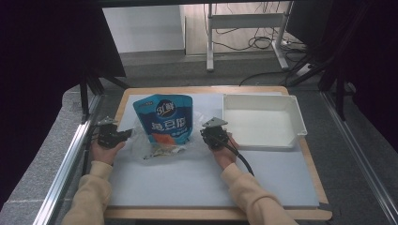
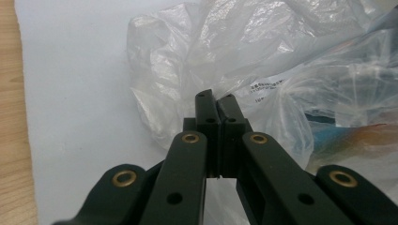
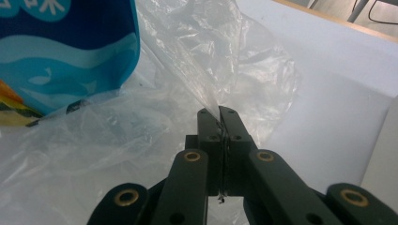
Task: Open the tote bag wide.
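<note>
Currently one blue snack pouch [image 1: 163, 118] sits partly inside one clear plastic bag [image 1: 141, 143], mid-table on a pale grey mat [image 1: 187, 183] over a wooden tabletop [image 1: 309, 159]. Pouch: glossy printed film, rounded top corners, white characters on blue, orange picture low on its face. Its long axis runs away from the person, top edge toward the far side of the table, lower end down in the bag's mouth. Bag: thin, crinkled, transparent film, bunched around the pouch's lower end and spreading out to both sides.

Left gripper [image 1: 123, 134], one, at the bag's left edge. In the left gripper view its black jaws are pressed together on a fold of film [image 2: 212, 89], pinching it.

Right gripper [image 1: 208, 132], one, at the bag's right edge. In the right gripper view its jaws are closed on a taut sheet of the same film [image 3: 206, 61], which rises from the tips; the pouch [image 3: 65, 51] stands to the upper left.

One white tray [image 1: 295, 115], rectangular, rigid, raised walls, lies at the far right of the table, just beside the right gripper. Two hands, cream sleeves [image 1: 94, 197].
</note>
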The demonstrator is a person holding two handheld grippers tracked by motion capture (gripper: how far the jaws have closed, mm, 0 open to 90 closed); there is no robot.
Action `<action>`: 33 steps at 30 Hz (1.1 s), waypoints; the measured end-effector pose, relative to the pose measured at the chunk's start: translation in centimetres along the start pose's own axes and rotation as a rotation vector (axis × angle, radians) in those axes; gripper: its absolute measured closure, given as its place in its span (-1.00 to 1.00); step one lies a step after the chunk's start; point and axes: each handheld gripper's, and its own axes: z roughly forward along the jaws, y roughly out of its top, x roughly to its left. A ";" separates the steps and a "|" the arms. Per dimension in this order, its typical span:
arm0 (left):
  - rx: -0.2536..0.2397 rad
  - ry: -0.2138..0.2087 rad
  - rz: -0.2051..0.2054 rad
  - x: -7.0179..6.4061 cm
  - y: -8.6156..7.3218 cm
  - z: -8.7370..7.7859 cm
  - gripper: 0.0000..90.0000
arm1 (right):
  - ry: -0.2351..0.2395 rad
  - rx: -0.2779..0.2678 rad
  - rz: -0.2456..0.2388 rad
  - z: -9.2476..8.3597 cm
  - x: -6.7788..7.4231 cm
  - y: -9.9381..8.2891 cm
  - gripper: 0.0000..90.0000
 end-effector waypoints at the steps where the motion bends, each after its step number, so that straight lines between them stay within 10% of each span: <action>1: 0.003 0.001 0.002 0.0 -0.1 0.1 1.00 | -0.005 0.000 -0.009 0.0 0.1 -0.1 0.96; 33: 0.096 0.000 -0.031 0.3 -2.2 3.3 1.00 | 0.025 0.084 0.032 1.0 -0.3 -1.9 0.97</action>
